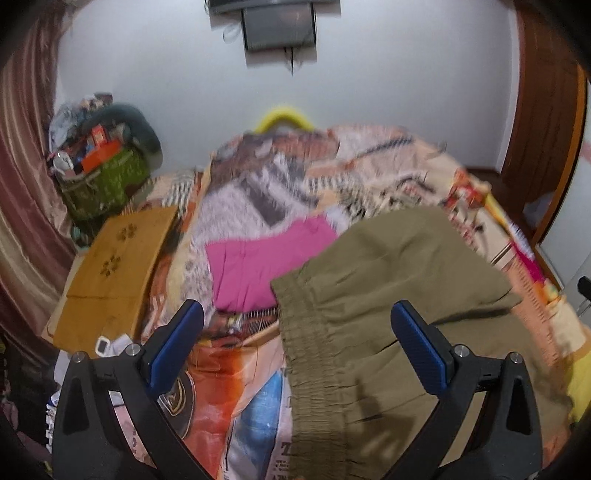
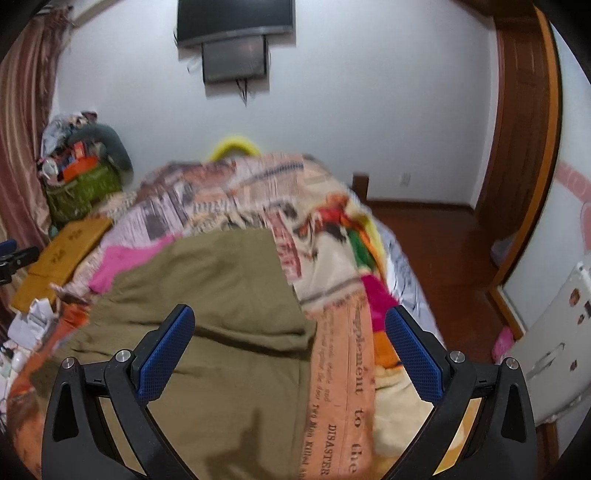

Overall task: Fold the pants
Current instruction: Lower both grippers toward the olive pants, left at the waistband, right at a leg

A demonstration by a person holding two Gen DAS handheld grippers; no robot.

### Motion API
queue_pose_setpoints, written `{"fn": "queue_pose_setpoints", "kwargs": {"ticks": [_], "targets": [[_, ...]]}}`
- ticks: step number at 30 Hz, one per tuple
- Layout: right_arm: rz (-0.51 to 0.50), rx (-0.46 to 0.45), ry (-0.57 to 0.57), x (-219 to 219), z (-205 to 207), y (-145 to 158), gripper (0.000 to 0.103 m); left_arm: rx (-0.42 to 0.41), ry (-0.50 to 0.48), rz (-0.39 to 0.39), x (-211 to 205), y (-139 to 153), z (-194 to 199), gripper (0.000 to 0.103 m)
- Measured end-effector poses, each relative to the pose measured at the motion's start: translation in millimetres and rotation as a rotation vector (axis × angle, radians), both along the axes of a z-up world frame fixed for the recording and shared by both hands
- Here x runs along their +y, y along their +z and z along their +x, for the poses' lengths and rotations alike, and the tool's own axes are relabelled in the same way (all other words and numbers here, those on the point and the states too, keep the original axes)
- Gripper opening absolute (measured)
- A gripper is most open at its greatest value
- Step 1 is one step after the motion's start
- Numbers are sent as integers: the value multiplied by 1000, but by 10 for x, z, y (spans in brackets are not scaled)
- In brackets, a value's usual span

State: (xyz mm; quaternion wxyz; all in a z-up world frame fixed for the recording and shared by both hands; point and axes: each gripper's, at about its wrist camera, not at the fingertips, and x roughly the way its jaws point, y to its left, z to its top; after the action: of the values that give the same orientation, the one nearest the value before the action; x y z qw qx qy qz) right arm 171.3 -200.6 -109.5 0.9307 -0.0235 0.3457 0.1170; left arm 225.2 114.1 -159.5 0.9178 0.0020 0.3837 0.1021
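Note:
Olive-green pants (image 1: pixel 388 302) lie folded on the patterned bedspread (image 1: pixel 258 387), elastic waistband (image 1: pixel 314 369) toward the left. My left gripper (image 1: pixel 295 332) is open and empty, hovering above the waistband. In the right wrist view the pants (image 2: pixel 207 302) spread across the bed's middle. My right gripper (image 2: pixel 288 332) is open and empty above the pants' right edge and the bedspread (image 2: pixel 343 369). The tip of the left gripper (image 2: pixel 11 254) shows at the far left.
A folded pink garment (image 1: pixel 258 266) lies beyond the pants. A yellow-brown board (image 1: pixel 114 266) and a green bag of clutter (image 1: pixel 99 177) sit at the bed's left. A wall TV (image 2: pixel 236 22) hangs ahead. A wooden door (image 2: pixel 524 147) and red floor (image 2: pixel 443 251) are right.

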Motion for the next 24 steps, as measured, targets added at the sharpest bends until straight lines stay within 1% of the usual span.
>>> {"fn": "queue_pose_setpoints", "kwargs": {"ticks": [2, 5, 8, 10, 12, 14, 17, 21, 23, 24], "targets": [[23, 66, 6, -52, 94, -142, 102, 67, -5, -28, 76, -211, 141, 103], [28, 135, 8, -104, 179, -343, 101, 142, -12, -43, 124, -482, 281, 103], [13, 182, 17, -83, 303, -528, 101, 211, -21, -42, 131, -711, 384, 103], [17, 211, 30, -73, 356, -642, 100, 257, -33, -55, 143, -849, 451, 103], [18, 243, 47, -52, 433, -740, 94, 285, -38, -60, 156, -937, 489, 103], [22, 271, 65, -34, 482, -820, 86, 313, -42, -62, 169, -1040, 541, 103], [20, 287, 88, 11, 582, -891, 79, 337, -39, -67, 205, -1135, 572, 103], [31, 285, 108, 35, 723, -958, 75, 375, -39, -84, 257, -1271, 604, 103], [33, 297, 117, 35, 798, -1002, 64, 388, -45, -88, 261, -1331, 606, 103], [39, 312, 123, 46, 852, -1029, 62, 390, -48, -89, 265, -1345, 608, 103]]}}
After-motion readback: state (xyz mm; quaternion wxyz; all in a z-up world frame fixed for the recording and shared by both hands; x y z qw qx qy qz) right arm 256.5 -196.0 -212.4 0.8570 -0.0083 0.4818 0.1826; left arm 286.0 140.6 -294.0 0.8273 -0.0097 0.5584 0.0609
